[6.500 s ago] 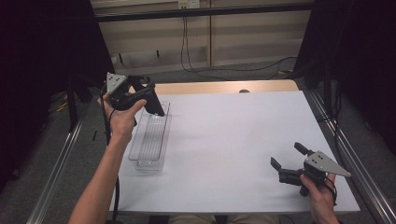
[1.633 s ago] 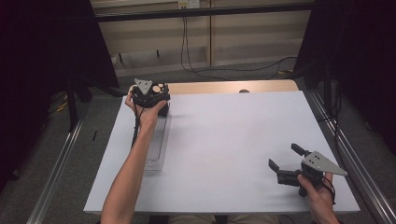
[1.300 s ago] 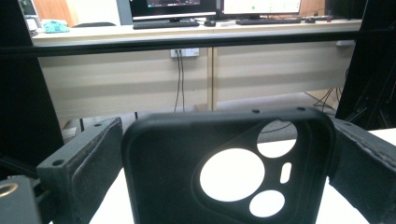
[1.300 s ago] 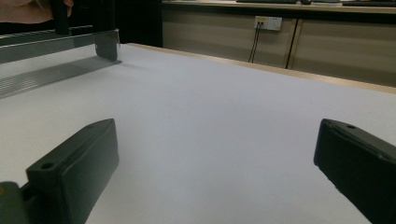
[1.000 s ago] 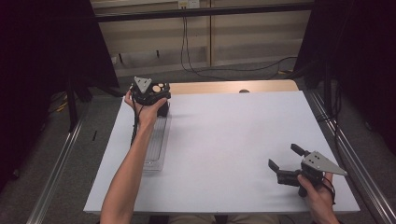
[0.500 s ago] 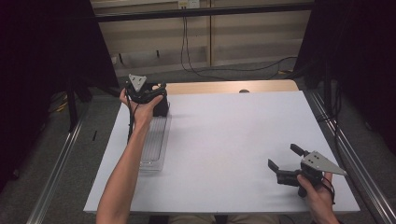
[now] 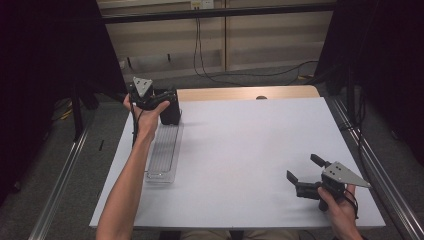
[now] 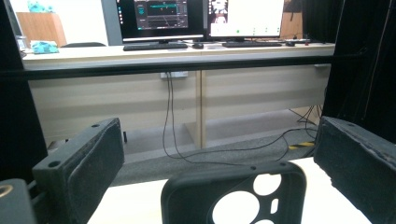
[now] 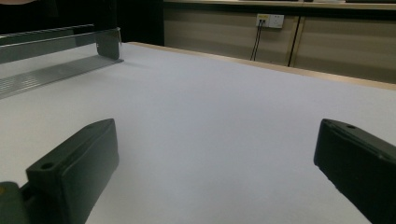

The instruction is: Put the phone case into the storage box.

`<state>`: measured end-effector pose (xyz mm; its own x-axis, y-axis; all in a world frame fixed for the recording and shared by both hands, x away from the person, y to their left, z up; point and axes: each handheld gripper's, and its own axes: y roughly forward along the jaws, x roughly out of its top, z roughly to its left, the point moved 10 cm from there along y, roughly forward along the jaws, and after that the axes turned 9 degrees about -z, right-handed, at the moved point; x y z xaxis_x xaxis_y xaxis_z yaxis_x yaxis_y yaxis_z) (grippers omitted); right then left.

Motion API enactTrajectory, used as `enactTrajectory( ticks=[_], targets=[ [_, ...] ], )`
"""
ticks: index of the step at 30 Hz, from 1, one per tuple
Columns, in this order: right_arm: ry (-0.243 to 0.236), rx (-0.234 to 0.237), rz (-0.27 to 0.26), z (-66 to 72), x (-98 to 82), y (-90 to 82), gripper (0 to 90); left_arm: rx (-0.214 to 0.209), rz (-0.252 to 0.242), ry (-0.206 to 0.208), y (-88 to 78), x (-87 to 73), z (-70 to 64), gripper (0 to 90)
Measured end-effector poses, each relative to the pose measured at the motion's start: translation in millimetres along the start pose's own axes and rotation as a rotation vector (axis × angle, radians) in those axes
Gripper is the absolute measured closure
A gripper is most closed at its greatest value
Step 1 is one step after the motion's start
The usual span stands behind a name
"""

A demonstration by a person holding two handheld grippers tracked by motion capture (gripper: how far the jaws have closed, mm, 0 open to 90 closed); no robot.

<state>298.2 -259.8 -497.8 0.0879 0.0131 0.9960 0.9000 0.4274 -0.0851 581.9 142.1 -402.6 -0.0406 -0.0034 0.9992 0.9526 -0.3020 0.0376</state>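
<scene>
Our left tool (image 7: 169,107) has edged back, jaws spread around the black rubbery phone case (image 8: 233,196) standing in the clear plastic tray (image 7: 164,152); our right tool (image 7: 306,176) waits spread.

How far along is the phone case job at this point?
Done: the black phone case stands on edge at the far end of the clear tray. In hand: the left gripper sits at that spot with its jaws open on either side of the case, apparently not clamping it. Left: drawing that gripper clear, if this is the placing. The right gripper waits open above the white table.
</scene>
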Motion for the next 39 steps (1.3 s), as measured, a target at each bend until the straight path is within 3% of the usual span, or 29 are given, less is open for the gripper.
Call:
enactTrajectory(
  ticks=[1,9,15,24,29,32,35,39],
  targets=[
    [-0.002,0.001,0.0,-0.1,0.0,0.0,0.0,-0.023,-0.012,0.0,0.0,3.5,-2.7,1.7],
    [-0.006,0.003,-0.003,0.3,0.5,0.2,0.0,-0.035,-0.02,-0.003,-4.7,13.7,-3.7,1.7],
    [-0.007,0.003,-0.004,0.2,0.7,0.0,0.0,-0.045,-0.029,-0.029,-11.5,21.7,0.1,1.7],
    [-0.006,0.003,-0.004,0.8,0.9,-0.4,0.0,-0.068,0.011,-0.036,-23.2,26.4,-1.6,2.0],
    [-0.008,0.002,-0.007,0.3,1.1,-0.1,0.0,-0.118,0.013,-0.015,-33.6,33.1,-8.1,2.9],
    [-0.011,0.002,-0.006,0.4,0.9,-0.2,0.0,-0.138,0.006,-0.031,-36.8,35.1,-11.6,4.1],
    [-0.007,0.0,-0.005,0.4,0.8,-0.2,0.0,-0.174,0.017,-0.008,-42.6,33.8,-20.0,3.9],
    [-0.009,-0.001,-0.006,0.1,0.8,0.0,0.0,-0.185,0.009,0.009,-47.1,29.7,-27.8,3.7]
  ],
)
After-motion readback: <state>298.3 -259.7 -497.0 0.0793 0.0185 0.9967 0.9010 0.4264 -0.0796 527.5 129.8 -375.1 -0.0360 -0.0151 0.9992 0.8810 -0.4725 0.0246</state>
